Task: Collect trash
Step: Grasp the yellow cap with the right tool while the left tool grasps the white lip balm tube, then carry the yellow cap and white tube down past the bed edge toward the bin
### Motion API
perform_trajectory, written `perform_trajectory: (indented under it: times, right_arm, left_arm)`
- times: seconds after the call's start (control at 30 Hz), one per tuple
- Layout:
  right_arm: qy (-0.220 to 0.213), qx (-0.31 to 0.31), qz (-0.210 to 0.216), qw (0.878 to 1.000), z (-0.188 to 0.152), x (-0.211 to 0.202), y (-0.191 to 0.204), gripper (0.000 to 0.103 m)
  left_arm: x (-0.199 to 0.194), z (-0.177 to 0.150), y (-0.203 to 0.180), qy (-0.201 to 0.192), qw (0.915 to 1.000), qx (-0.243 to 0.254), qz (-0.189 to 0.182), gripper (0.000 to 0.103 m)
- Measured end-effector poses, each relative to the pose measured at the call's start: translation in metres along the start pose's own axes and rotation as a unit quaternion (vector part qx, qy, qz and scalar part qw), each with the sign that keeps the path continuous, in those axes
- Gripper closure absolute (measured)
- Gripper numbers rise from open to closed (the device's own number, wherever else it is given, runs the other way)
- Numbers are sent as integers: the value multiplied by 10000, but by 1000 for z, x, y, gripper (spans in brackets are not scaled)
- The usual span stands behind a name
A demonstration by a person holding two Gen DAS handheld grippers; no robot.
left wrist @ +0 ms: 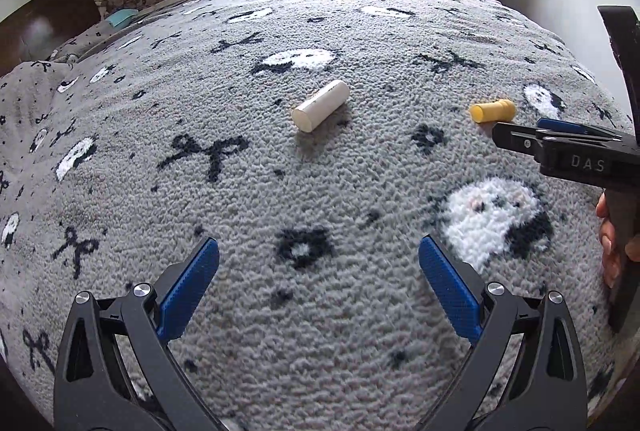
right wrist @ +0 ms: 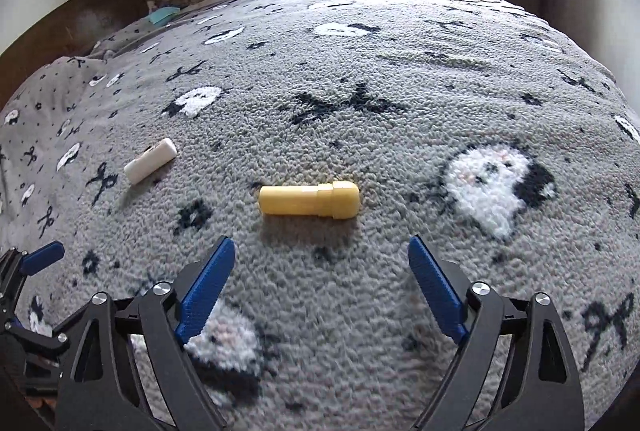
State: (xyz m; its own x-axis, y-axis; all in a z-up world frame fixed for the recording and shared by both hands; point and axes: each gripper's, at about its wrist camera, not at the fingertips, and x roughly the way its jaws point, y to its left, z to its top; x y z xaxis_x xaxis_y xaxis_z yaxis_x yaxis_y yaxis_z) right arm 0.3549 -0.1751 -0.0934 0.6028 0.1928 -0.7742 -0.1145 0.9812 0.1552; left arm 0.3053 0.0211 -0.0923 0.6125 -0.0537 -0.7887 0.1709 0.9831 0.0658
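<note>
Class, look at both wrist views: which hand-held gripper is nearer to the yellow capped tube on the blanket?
Right. The right hand-held gripper sits open just short of the yellow capped tube, facing it. The left hand-held gripper, also open, is farther off to the tube's left, facing the white cylinder.

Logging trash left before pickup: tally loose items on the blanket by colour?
White: 1, the white tube lying on its side on the blanket.
Yellow: 1, the yellow tube ahead of the open right gripper.
Total: 2. The left gripper is open too; neither holds anything.
</note>
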Motion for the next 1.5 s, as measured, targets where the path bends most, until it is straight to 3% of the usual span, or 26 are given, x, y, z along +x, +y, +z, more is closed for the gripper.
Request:
perform_trajectory:
  times: [0.13,0.27,0.43,0.63,0.8,1.0,1.37,1.5]
  right_arm:
    - [-19,72,5,10000,9,13,0,26]
    - [-48,26,-89,9999,11,17,1,45]
    - [-126,-8,-55,9999,11,17,-1,46]
    - [-175,-64,-14,9998,8,15,-1,46]
    - [-198,-88,-23,9998,6,12,0,46]
    - [-186,-312,-251,9990,-5,-5,0,46]
    - [-309,-668,-857,9936,-56,-59,-17,46]
    - [-250,-730,-875,9932,-83,-77,-22,46]
  left_arm:
    - [14,18,4,-42,10000,-62,64,8]
    - [31,38,8,-69,9998,-155,91,8]
    - [55,62,9,-108,9996,-181,173,14]
    - [73,77,8,-93,9998,-160,35,37]
    - [79,82,5,-17,9998,-124,-122,69]
    - [68,70,-5,33,9999,-19,-151,83]
    - [16,13,-28,6,9994,62,-348,84]
    - [-7,-11,-37,-53,9993,132,-344,84]
